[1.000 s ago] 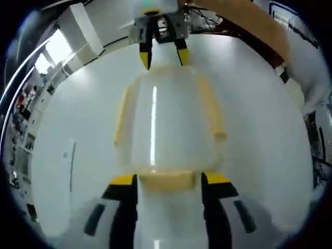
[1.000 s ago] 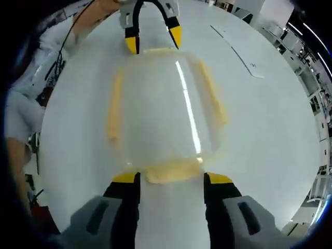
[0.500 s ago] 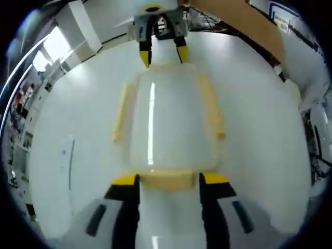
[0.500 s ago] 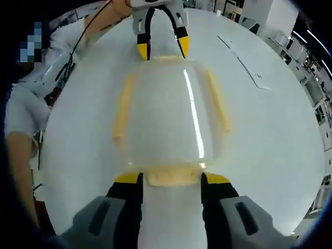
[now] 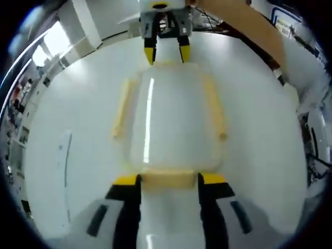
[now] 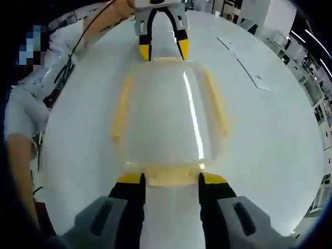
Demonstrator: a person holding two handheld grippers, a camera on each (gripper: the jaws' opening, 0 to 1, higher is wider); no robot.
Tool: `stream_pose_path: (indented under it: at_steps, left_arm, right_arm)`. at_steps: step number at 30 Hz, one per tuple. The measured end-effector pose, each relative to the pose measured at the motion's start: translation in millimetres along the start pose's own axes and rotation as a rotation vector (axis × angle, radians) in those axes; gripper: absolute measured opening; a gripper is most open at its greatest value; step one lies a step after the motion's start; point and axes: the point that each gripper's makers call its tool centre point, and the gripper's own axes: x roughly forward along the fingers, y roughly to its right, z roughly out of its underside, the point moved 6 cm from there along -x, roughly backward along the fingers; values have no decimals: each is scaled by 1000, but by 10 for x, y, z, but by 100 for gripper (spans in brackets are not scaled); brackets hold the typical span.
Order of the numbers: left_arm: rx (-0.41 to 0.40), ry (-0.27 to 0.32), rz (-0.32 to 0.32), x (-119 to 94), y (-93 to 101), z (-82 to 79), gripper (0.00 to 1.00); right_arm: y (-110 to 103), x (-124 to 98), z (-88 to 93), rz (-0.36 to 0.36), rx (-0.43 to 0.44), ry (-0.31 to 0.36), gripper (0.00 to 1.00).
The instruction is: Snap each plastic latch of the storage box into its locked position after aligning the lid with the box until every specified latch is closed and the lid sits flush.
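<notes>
Storage box (image 5: 171,122) sits lid-on in the middle of the white surface (image 5: 259,155), with the left claw (image 5: 168,179) and right claw (image 6: 171,179) at opposite short ends, each spread wide around a pale yellow end latch (image 5: 168,179).

Left gripper (image 5: 168,179) and right gripper (image 6: 171,178) facing each other, fingers spread.
</notes>
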Motion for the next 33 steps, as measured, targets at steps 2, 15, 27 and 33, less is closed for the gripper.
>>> stream_pose_path:
  at_steps: [2, 15, 27, 33]
  left_arm:
    - [-16, 1, 6, 11, -39, 29, 40]
    - [-4, 1, 22, 50, -13, 8, 39]
    - [19, -2, 18, 22, 7, -11, 38]
    - [30, -8, 19, 6, 15, -6, 38]
  right_arm:
    - [8, 13, -12, -2, -4, -13, 41]
    - [-21, 12, -18, 0, 6, -32, 39]
    - [-35, -15, 0, 9, 28, -15, 38]
    - [-66, -7, -17, 15, 27, -14, 38]
